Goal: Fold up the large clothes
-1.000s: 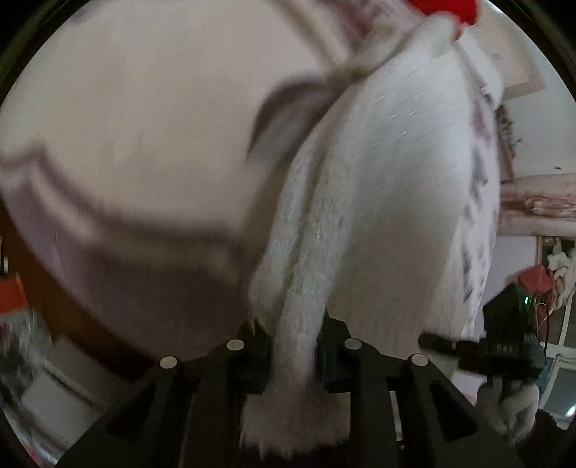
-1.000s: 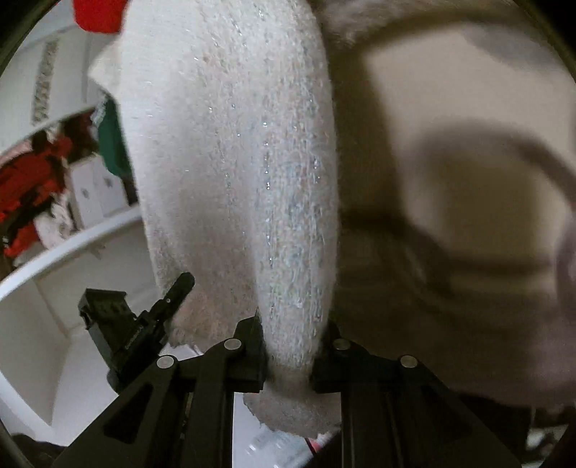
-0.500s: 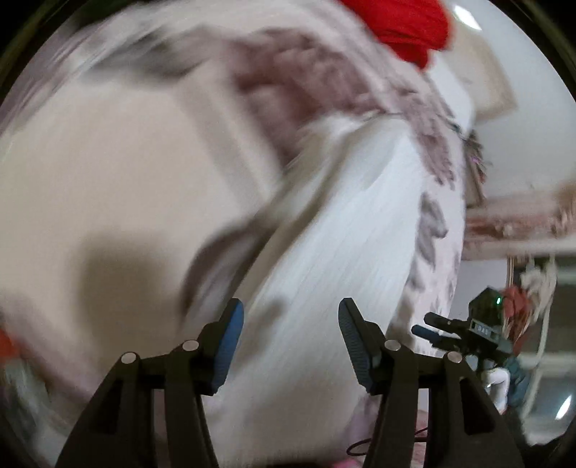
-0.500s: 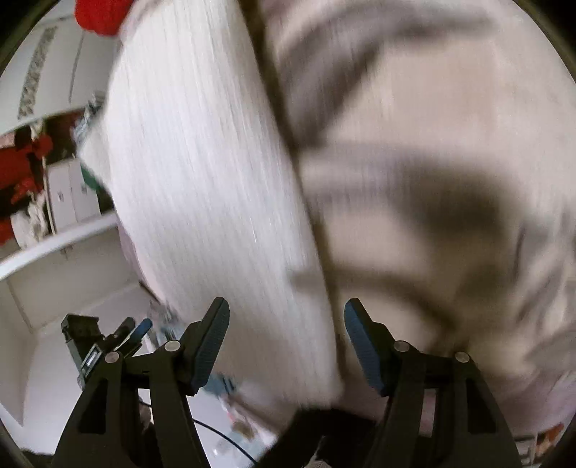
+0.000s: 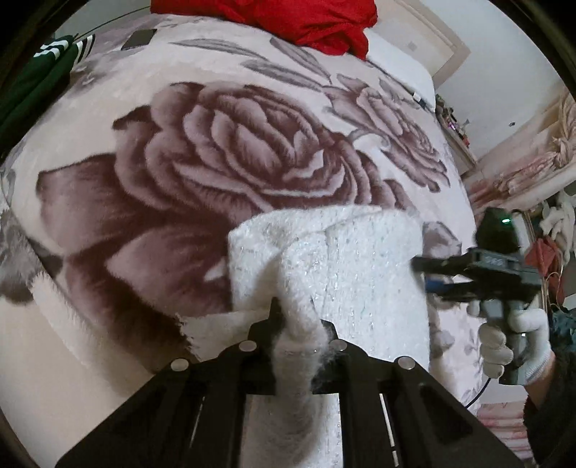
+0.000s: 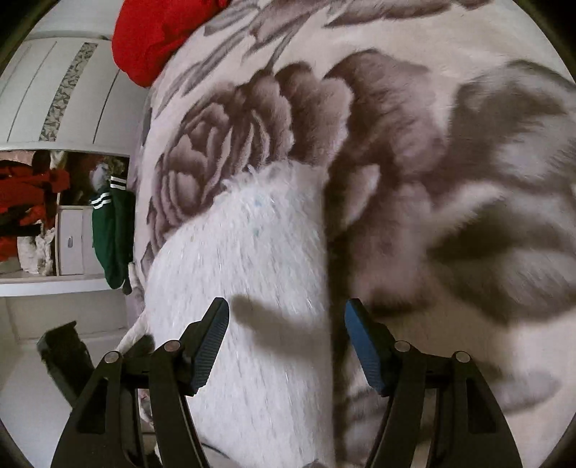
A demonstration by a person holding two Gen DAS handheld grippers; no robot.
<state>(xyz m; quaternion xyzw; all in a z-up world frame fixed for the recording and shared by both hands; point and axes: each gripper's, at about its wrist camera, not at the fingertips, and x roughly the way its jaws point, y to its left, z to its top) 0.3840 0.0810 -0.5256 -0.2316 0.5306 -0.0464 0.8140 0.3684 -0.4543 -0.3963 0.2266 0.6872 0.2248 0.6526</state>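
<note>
A fluffy white garment (image 5: 345,266) lies folded on the rose-patterned bed blanket (image 5: 230,144). My left gripper (image 5: 297,324) is shut on a bunched near edge of the white garment. In the right wrist view the white garment (image 6: 252,273) lies under my right gripper (image 6: 286,331), which is open and empty, its blue pads (image 6: 212,342) spread wide above the cloth. The right gripper also shows in the left wrist view (image 5: 424,273), held by a white-gloved hand at the garment's right edge.
A red garment (image 5: 288,18) lies at the far end of the bed. A green garment with white stripes (image 6: 111,234) hangs at the bed's left side. A white wardrobe (image 6: 54,90) and shelves with clothes stand beyond the bed.
Both grippers held the hanging white garment, then opened. The garment now lies on the bed. The left gripper has shut again on its near edge; the right stays open.
</note>
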